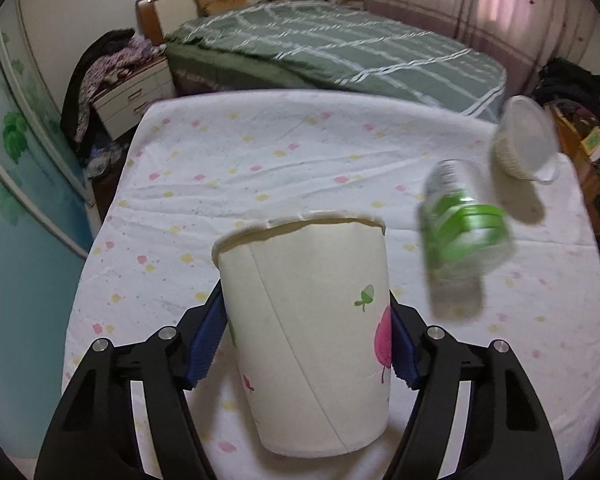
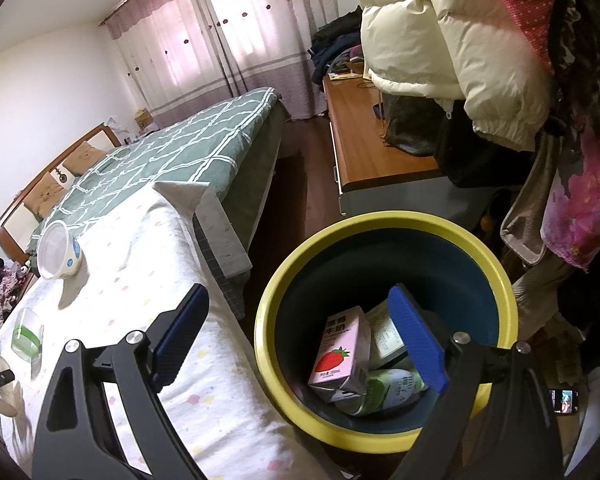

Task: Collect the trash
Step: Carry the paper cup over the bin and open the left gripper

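Paper, white and printed with small pink and green fruit motifs, forms the cup (image 1: pixel 308 336) now standing between the blue pads of my left gripper (image 1: pixel 306 344). My left jaws are partly closed around it, the pads (image 1: pixel 206 344) against or just beside its walls; whether they press firmly I cannot tell. The cup stands upright on the spotted tablecloth (image 1: pixel 260 152), near the table's front edge.

My right gripper (image 2: pixel 300 340) hangs wide open and empty over the yellow-rimmed bin (image 2: pixel 380 220), which stands on the floor just beside the table. Inside the bin lie a pink strawberry-milk carton (image 2: pixel 338 356), a green-labelled bottle (image 2: pixel 380 394) and one more package I cannot identify.

Step in hand, by my judgement: taking hold of the cup. The next move calls for a gentle squeeze, since thin paper walls would likely buckle, then a lift and a carry to the bin.

Remaining on the table are a clear bottle with a green label (image 1: pixel 464 236), lying on its side, and a tipped white tub (image 1: pixel 524 140).

Legible marks: the carton bears a strawberry picture and Chinese characters, too small to read with confidence. No writing shows on the cup.
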`<control>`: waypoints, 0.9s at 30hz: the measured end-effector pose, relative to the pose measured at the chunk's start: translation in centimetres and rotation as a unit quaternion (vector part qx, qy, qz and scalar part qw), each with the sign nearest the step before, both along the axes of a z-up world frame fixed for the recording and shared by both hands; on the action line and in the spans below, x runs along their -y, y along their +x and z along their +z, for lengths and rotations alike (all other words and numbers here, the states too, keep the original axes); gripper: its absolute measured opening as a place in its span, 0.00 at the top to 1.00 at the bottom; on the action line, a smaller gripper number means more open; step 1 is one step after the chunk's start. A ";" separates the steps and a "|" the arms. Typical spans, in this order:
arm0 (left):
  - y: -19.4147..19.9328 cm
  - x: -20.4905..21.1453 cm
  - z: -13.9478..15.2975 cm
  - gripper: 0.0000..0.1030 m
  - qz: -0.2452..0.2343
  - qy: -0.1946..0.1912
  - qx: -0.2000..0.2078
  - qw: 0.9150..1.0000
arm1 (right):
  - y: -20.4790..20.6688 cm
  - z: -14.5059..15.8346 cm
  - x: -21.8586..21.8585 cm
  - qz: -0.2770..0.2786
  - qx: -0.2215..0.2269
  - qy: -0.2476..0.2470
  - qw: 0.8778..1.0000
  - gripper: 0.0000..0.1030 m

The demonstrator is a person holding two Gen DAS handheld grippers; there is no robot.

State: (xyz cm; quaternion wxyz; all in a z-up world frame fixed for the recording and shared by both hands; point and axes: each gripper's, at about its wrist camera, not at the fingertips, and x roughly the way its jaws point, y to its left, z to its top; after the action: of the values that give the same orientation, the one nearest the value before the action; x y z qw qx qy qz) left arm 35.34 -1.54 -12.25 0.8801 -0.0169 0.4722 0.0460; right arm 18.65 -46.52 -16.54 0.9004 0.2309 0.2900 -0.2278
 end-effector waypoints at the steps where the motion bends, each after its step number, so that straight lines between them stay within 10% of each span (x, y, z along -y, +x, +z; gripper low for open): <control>1: -0.5 0.3 0.4 0.33 -0.007 -0.003 0.006 1.000 | 0.0 0.0 0.1 0.000 0.001 0.000 1.000 0.16; 13: -6.1 11.4 6.1 0.33 -0.139 -0.032 0.063 0.988 | -3.0 2.4 0.9 0.007 0.039 -0.011 0.999 0.16; 27: -8.9 31.3 5.3 0.33 -0.304 -0.058 0.045 0.950 | -10.2 1.6 5.0 -0.020 0.009 -0.037 0.999 0.16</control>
State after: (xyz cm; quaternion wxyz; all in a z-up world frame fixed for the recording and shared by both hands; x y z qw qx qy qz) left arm 26.48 -32.85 -6.96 0.8704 0.0745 0.4165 -0.2518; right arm 8.49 -51.54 -14.92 0.9059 0.2056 0.2687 -0.2546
